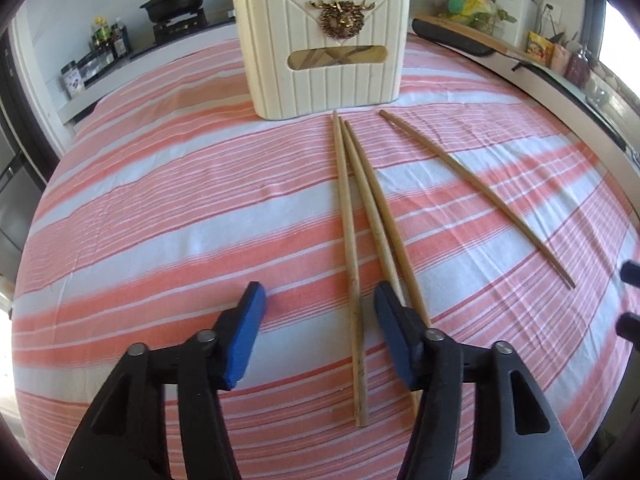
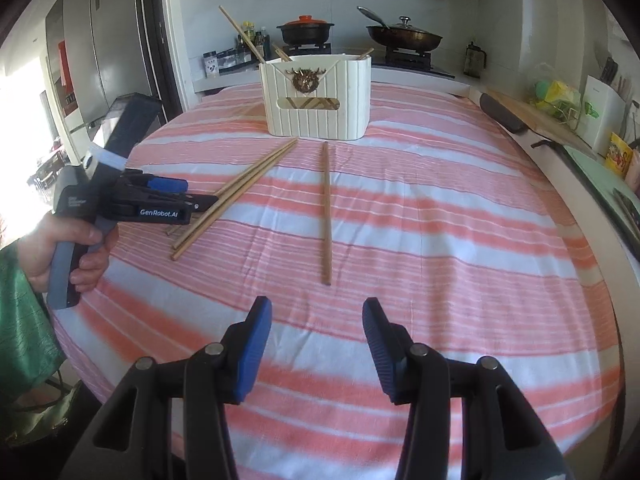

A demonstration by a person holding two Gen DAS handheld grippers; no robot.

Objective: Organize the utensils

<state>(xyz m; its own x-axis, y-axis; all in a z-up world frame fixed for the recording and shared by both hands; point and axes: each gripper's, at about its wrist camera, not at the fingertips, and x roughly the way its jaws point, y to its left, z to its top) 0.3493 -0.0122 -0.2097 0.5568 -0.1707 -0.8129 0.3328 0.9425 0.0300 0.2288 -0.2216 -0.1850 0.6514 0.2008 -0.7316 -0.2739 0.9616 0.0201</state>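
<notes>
A cream ribbed utensil holder (image 1: pixel 324 80) (image 2: pixel 320 116) with a gold emblem stands at the far side of the striped tablecloth (image 1: pixel 160 200), with several chopsticks (image 2: pixel 244 36) sticking out of it. Three wooden chopsticks (image 1: pixel 348 220) (image 2: pixel 240 188) lie fanned on the cloth. My left gripper (image 1: pixel 320 296) (image 2: pixel 200 194) is over their near ends, open, with one chopstick lying between its blue pads untouched and the other two running under the right finger. A fourth chopstick (image 1: pixel 476 196) (image 2: pixel 327 212) lies alone. My right gripper (image 2: pixel 317 308) (image 1: pixel 630 298) hovers open and empty short of that chopstick's near end.
A person's hand (image 2: pixel 60 248) holds the left gripper's handle at the table's left edge. Behind the table is a stove with a black pot (image 2: pixel 306 28) and a wok (image 2: pixel 404 34). A counter with a cutting board (image 2: pixel 532 120) and packets runs along the right.
</notes>
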